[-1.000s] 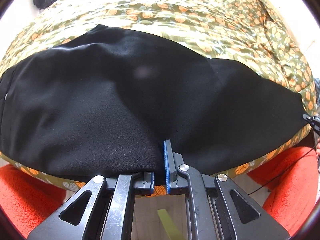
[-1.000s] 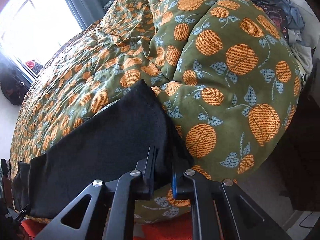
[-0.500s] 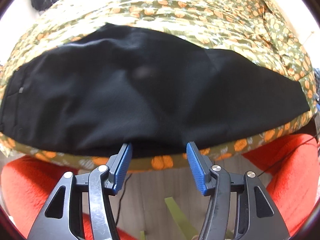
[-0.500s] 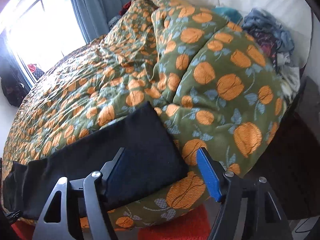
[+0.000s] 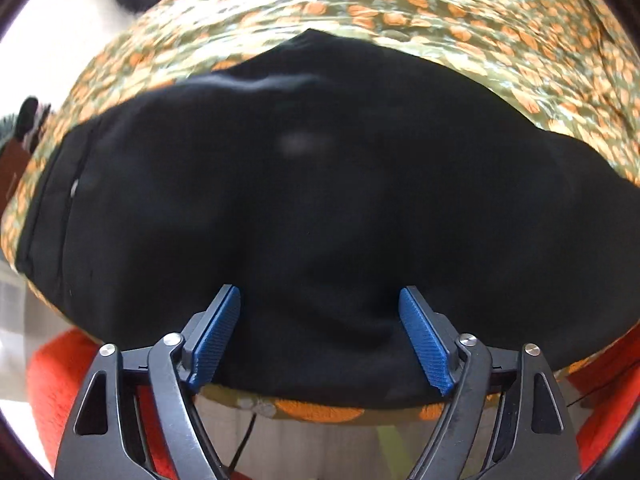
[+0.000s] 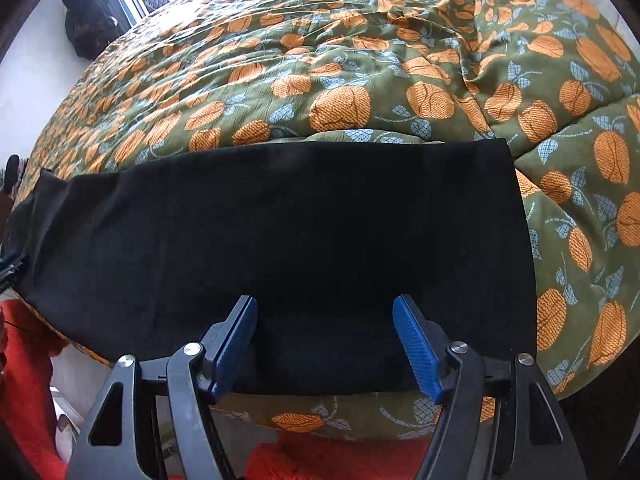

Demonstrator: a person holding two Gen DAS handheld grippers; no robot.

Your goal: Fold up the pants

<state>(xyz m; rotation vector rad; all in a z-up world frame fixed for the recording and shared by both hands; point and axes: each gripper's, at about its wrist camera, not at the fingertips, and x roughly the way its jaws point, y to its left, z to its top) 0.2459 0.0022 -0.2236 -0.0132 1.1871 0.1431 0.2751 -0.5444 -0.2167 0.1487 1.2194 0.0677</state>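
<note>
- Black pants (image 5: pixel 320 200) lie flat along the near edge of the bed's orange-flowered quilt (image 6: pixel 360 80).
- Left claw (image 5: pixel 320 336) and right claw (image 6: pixel 324 344), pinching the near hem a second ago, now stand spread over it.
- That fold looks laid; regrasping likely follows.

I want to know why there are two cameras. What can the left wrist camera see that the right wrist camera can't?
Only the left wrist view shows the waistband end of the black pants, with a small silver button by the seam.

Only the right wrist view shows the straight leg end, a dark bag beside the bright window, and the large pumpkin print up close.

Both show the pants lying flat on the green and orange bedspread, something orange-red below the bed edge, and an open gripper, left and right, its blue jaws spread wide at the near edge of the cloth.
</note>
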